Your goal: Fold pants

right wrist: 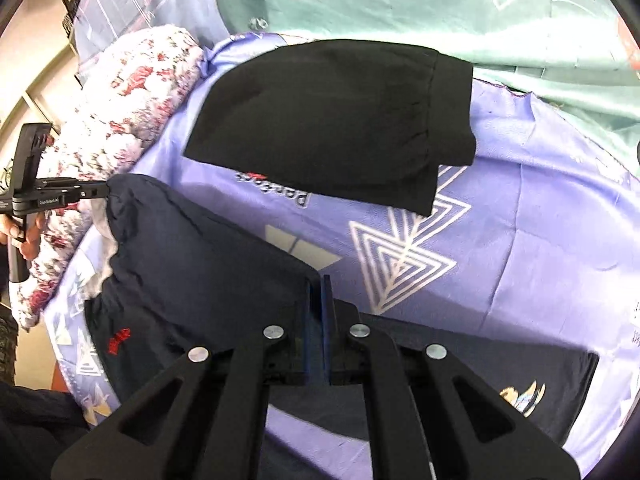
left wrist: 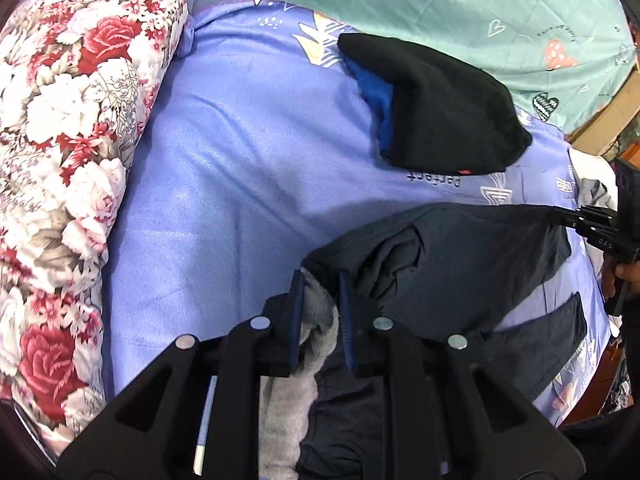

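Note:
Dark navy pants (left wrist: 460,264) with a grey fleece lining (left wrist: 316,320) hang stretched between my two grippers above the purple bedsheet (left wrist: 240,184). My left gripper (left wrist: 320,292) is shut on one corner of the pants, lining bunched between its pads. My right gripper (right wrist: 319,292) is shut on the other corner of the pants (right wrist: 192,264). It also shows in the left wrist view (left wrist: 560,216) at the right edge. The left gripper shows in the right wrist view (right wrist: 105,192) at the left edge. A lower part of the pants (right wrist: 440,364) lies on the sheet.
A folded black garment (left wrist: 448,112) over something blue (left wrist: 374,92) lies on the sheet beyond the pants; it also shows in the right wrist view (right wrist: 328,120). A rolled floral quilt (left wrist: 68,160) runs along the left. A teal blanket (left wrist: 480,12) lies at the back.

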Demonstrator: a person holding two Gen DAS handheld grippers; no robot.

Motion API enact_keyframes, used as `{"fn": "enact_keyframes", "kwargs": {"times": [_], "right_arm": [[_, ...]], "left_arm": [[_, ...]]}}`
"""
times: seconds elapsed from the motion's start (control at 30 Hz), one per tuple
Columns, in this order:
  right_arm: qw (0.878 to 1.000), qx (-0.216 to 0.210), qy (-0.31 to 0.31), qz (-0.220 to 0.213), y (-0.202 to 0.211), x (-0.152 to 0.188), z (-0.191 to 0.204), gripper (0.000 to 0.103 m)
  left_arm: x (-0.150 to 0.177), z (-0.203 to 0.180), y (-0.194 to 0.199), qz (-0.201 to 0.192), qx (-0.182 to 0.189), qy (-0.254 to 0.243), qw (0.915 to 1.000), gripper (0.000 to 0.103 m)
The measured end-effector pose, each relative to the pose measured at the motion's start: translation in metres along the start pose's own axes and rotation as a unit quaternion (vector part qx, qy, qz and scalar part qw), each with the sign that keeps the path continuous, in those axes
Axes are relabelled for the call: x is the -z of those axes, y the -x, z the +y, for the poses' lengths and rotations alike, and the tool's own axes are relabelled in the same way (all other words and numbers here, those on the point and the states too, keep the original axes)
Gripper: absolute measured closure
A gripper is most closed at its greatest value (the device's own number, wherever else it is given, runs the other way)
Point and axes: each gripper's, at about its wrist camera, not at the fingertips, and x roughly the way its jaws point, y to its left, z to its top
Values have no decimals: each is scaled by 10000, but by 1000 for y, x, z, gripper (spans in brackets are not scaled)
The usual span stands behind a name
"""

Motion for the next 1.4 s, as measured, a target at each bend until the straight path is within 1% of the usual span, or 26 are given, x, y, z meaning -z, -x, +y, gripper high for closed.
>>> {"fn": "enact_keyframes", "kwargs": {"times": [0.2, 0.43, 0.5, 0.6, 0.67, 0.7, 0.73, 0.77, 0.8, 0.87, 0.9, 0.93, 0.97, 1.0, 1.03, 1.07, 1.1, 1.13, 1.17, 1.2, 1.23, 1.27, 1.3, 1.33, 1.37, 1.4], "right_arm": [[9995, 287, -78, 87, -25, -2, 3, 99], [9951, 901, -329, 250, -82, -19, -5, 99], [9946, 899, -423, 296, -90, -20, -8, 99], [9954, 739, -542, 276, -92, -18, -16, 98], [9947, 582, -731, 426, -92, -16, -29, 91], [9928, 664, -883, 463, -85, -15, -38, 71], [9916, 762, -994, 331, -76, -12, -46, 58], [9911, 721, -1111, 109, -61, -6, -58, 58], [9908, 615, -1200, 74, -54, -1, -68, 58], [9884, 357, -1463, 192, -47, 15, -91, 63], [9870, 132, -1549, 402, -48, 26, -103, 73], [9861, 138, -1542, 601, -50, 37, -114, 78], [9854, 242, -1536, 689, -50, 43, -119, 79], [9849, 318, -1554, 686, -48, 50, -132, 91], [9840, 409, -1622, 622, -43, 54, -144, 96], [9814, 585, -1754, 509, -36, 56, -157, 97], [9736, 1016, -2007, 376, -27, 60, -176, 101], [9643, 1246, -2326, 215, -19, 64, -196, 103], [9588, 1171, -2586, 100, -14, 66, -206, 103], [9430, 1839, -2775, 38, -7, 65, -211, 103], [9237, 2860, -2547, 105, -3, 58, -206, 99], [9090, 3488, -2282, -41, 2, 50, -196, 97], [9158, 3322, -2239, -274, 7, 47, -191, 96], [9338, 2620, -2390, -473, 8, 44, -188, 89], [9482, 1856, -2550, -391, 1, 40, -186, 79], [9584, 1426, -2469, -167, -11, 33, -175, 65]], "left_arm": [[3, 2, -9, 61, -73, 146, 9998, 86], [-14, 7, -51, 284, -443, 528, 9972, 86], [-17, 8, -58, 339, -497, 584, 9965, 86], [-20, 9, -65, 394, -550, 512, 9964, 86], [-20, 13, -69, 462, -572, 505, 9960, 83], [-21, 17, -71, 499, -569, 534, 9957, 78], [-22, 19, -72, 514, -569, 576, 9954, 74], [-22, 22, -71, 505, -567, 625, 9952, 72], [-22, 23, -71, 484, -569, 639, 9952, 72], [-20, 26, -71, 463, -608, 645, 9950, 72], [-19, 28, -73, 500, -599, 651, 9948, 72], [-18, 29, -74, 532, -602, 664, 9946, 72], [-16, 31, -77, 579, -636, 681, 9940, 72], [-15, 31, -80, 622, -665, 686, 9935, 72], [-14, 32, -82, 648, -688, 685, 9932, 72], [-13, 32, -83, 666, -711, 681, 9929, 72], [-13, 32, -85, 686, -736, 679, 9926, 72], [-13, 32, -86, 698, -749, 684, 9924, 72], [-14, 32, -86, 704, -750, 687, 9923, 71], [-15, 31, -86, 704, -771, 682, 9922, 71], [-16, 30, -86, 701, -793, 670, 9921, 71], [-19, 29, -87, 693, -812, 646, 9922, 71], [-21, 27, -87, 683, -817, 627, 9923, 71], [-23, 26, -86, 667, -802, 608, 9927, 71], [-25, 25, -86, 647, -778, 588, 9931, 71], [-26, 25, -85, 637, -756, 565, 9935, 69]]}}
